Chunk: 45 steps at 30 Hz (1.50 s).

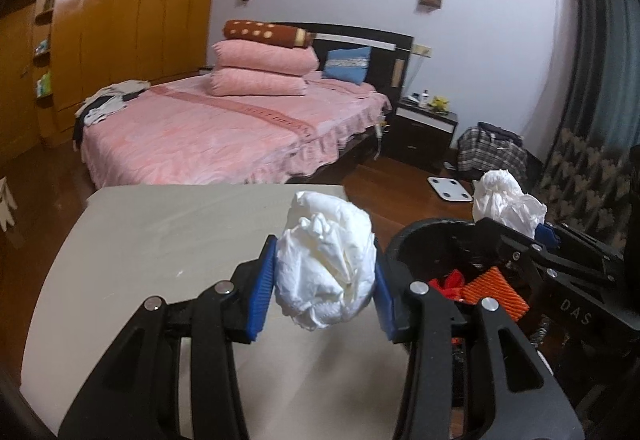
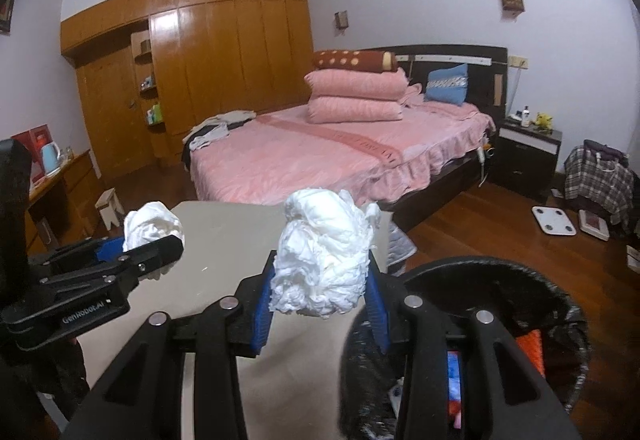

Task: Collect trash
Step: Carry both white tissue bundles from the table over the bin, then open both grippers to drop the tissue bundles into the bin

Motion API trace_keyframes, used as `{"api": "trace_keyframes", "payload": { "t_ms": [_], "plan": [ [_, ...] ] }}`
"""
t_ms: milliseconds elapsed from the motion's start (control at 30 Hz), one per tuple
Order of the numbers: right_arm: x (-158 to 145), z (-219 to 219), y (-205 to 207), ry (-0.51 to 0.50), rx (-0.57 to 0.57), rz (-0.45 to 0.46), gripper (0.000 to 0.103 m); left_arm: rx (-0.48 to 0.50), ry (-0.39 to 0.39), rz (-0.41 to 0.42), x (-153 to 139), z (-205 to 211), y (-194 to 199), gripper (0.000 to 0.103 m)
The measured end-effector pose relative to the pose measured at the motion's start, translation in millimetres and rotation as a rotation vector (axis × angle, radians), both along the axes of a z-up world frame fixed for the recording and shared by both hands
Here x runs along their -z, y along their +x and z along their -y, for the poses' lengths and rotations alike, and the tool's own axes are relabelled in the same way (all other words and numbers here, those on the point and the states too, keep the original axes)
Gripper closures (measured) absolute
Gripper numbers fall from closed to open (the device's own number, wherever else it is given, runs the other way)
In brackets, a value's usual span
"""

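Note:
My left gripper (image 1: 325, 280) is shut on a crumpled white paper wad (image 1: 326, 260) and holds it above the beige table (image 1: 160, 260), just left of the black trash bin (image 1: 440, 236). My right gripper (image 2: 322, 288) is shut on a second white paper wad (image 2: 324, 260) and holds it above the table's right part, next to the bin's rim (image 2: 480, 264). In the left wrist view the right gripper with its wad (image 1: 504, 200) is over the bin's far side. In the right wrist view the left gripper with its wad (image 2: 150, 226) is at the left.
The bin holds orange and red trash (image 1: 492, 290). Beyond the table stand a pink bed (image 2: 320, 156), a wooden wardrobe (image 2: 220, 72), a dark nightstand (image 2: 524, 156), a white scale (image 2: 554, 220) on the wood floor and a small stool (image 2: 110, 206).

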State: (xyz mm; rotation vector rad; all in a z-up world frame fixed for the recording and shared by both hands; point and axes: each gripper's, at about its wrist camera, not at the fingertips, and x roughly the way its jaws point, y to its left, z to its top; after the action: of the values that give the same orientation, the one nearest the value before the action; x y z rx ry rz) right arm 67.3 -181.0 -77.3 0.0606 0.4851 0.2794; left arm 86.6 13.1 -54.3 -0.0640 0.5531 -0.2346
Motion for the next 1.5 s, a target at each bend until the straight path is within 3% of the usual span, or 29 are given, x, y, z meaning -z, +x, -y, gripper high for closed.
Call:
{"api": "trace_keyframes", "payload": {
  "t_ms": [500,800,1200,1267,1333,1500],
  "plan": [
    [0,76,-9,0.000,0.153,0.013,0.063,0.165,0.028,0.033,-7,76,8,0.060],
    [20,125,-7,-0.026,0.238,-0.031,0.063,0.284,0.043,-0.002,23,127,36,0.060],
    [53,174,13,-0.039,0.296,-0.104,0.063,0.362,0.058,-0.072,62,179,80,0.060],
    [61,178,18,-0.046,0.295,-0.123,0.058,0.384,0.049,-0.091,67,186,86,0.055],
    [69,181,22,-0.068,0.303,-0.148,0.051,0.398,0.045,-0.106,71,190,91,0.040],
    [78,186,22,-0.078,0.326,-0.171,0.029,0.386,0.040,-0.117,73,186,93,0.034]
  ]
}}
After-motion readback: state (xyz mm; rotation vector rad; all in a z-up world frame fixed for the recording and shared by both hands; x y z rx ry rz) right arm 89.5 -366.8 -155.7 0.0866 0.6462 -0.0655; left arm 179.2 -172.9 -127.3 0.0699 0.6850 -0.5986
